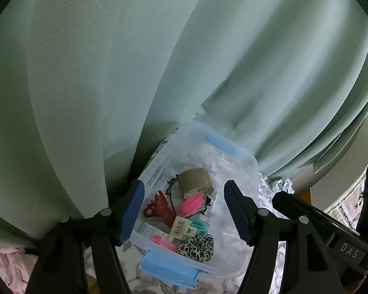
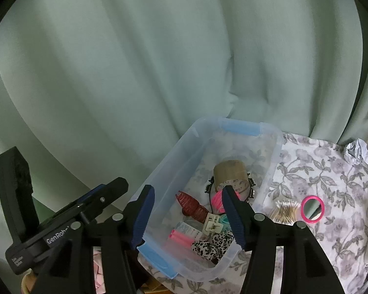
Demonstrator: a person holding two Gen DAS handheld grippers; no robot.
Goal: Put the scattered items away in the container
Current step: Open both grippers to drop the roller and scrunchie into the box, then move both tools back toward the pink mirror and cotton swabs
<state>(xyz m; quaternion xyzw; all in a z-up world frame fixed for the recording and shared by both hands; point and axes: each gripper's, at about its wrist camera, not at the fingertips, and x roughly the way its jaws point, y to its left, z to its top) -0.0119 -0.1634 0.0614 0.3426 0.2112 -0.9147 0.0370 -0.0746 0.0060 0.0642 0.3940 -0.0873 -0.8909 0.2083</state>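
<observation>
right wrist view showed my right gripper [image 2: 188, 214] over the near end of the clear box [image 2: 174, 161], jaws apart with nothing between them. left gripper [image 1: 184, 212] hung over the same box, its jaws likewise parted and empty. inside lay a tape roll [image 2: 229, 171], red clip [image 2: 192, 205], cream clip [image 2: 212, 224] and leopard scrunchie [image 2: 213, 243]. on the flowered table [image 2: 330, 171] to the right of the box waited the cotton swabs [image 2: 285, 209] and pink mirror [image 2: 313, 210], near each other. i judged the next reach best made by my right, coming down on the swabs across the bundle so none slipped out.
</observation>
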